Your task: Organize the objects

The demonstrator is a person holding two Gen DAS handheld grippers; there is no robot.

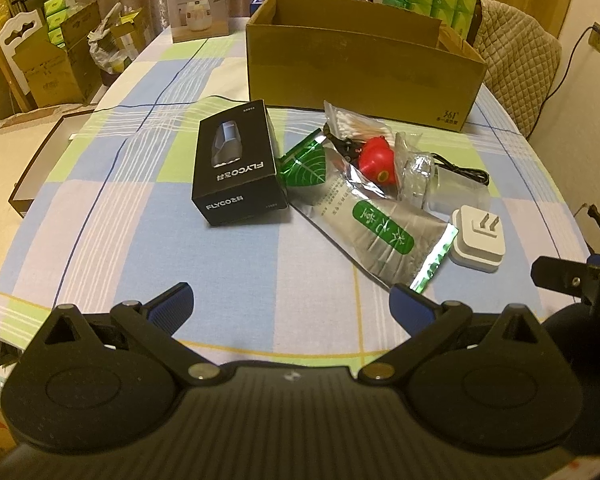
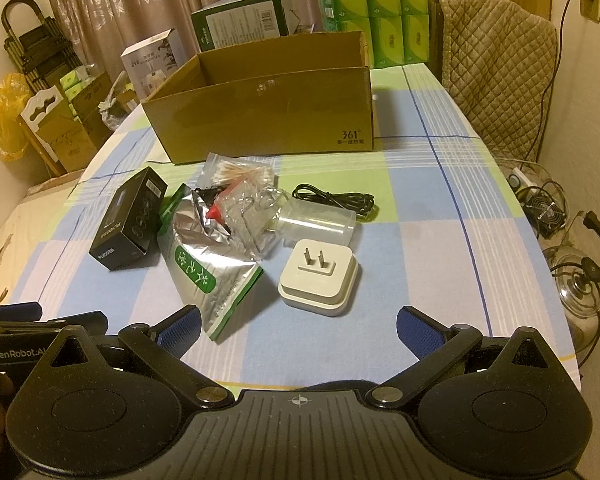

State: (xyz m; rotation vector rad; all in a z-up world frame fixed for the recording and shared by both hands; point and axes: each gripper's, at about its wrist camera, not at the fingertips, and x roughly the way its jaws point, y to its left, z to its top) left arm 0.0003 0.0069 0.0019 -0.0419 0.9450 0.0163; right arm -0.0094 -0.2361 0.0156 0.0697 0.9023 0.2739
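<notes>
Nothing packed: cardboard box (image 2: 260, 120) looks empty, black box (image 1: 236, 164), foil pouch (image 2: 208, 264), plug (image 2: 320, 280) loose on worktop (image 2: 420, 240); left tongs (image 1: 290, 304), right tongs (image 2: 298, 328) spread, empty

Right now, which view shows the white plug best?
The right wrist view: the plug lies near and central, both prongs up and clear. The left wrist view shows it smaller, off to the right beside the silver pouch.
</notes>
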